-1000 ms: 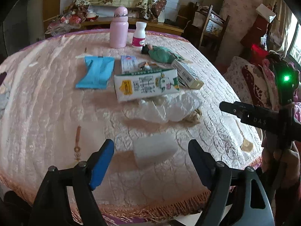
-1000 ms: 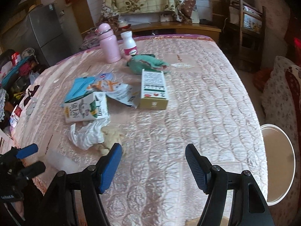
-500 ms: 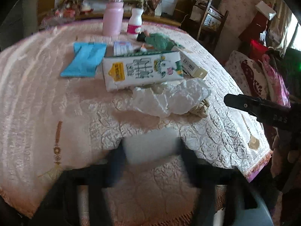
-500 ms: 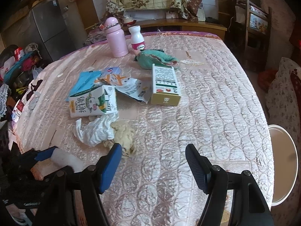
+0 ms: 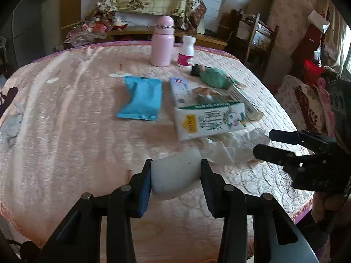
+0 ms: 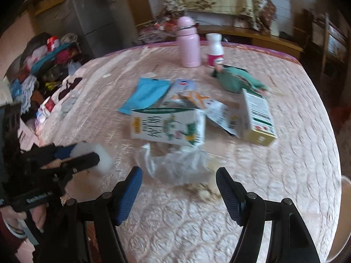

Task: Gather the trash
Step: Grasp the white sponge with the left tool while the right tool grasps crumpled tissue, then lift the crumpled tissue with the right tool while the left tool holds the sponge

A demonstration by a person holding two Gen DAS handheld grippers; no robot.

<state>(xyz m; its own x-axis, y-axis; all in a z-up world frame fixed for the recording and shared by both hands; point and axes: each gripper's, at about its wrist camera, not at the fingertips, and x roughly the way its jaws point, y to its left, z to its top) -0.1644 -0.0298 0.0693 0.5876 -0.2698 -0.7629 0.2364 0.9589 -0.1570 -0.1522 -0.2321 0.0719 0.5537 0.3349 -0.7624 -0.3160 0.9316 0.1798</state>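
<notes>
The left hand-held gripper [image 5: 176,176] clenches a white foam-like block [image 5: 175,173] between its two pads, its jaws having just been closing in on the block from either side. The block sits just above the pink quilted cover of the desk [image 5: 65,131], near the front edge. The right wrist view shows the same grasp from the side, with the block's [image 6: 98,155] white end poking out past the left hand-held gripper's [image 6: 87,155] dark fingers.

The right hand-held gripper [image 6: 178,188] stands released, jaws wide apart with nothing between the pads. Just beyond its fingertips lies a crumpled clear plastic bag [image 6: 175,164], with a pale crumbly scrap [image 6: 206,191] beside it near the right finger.

Farther out from both grippers lies the rest of the litter: a white and green milk carton [image 5: 210,120] on its side, just past the plastic bag [image 5: 232,149]; a blue wrapper [image 5: 142,97] to the left of the carton; a torn printed packet [image 6: 219,111]; and a green-edged box [image 6: 258,118] to the carton's right. At the far side of the desk stand a pink flask [image 5: 163,41] and a small white bottle [image 5: 186,51], upright and close together, with a green cloth toy [image 5: 212,77] lying just in front of the bottle. Part of the right hand-held gripper [image 5: 307,160] shows at the right edge of the left wrist view, close to the plastic bag.
</notes>
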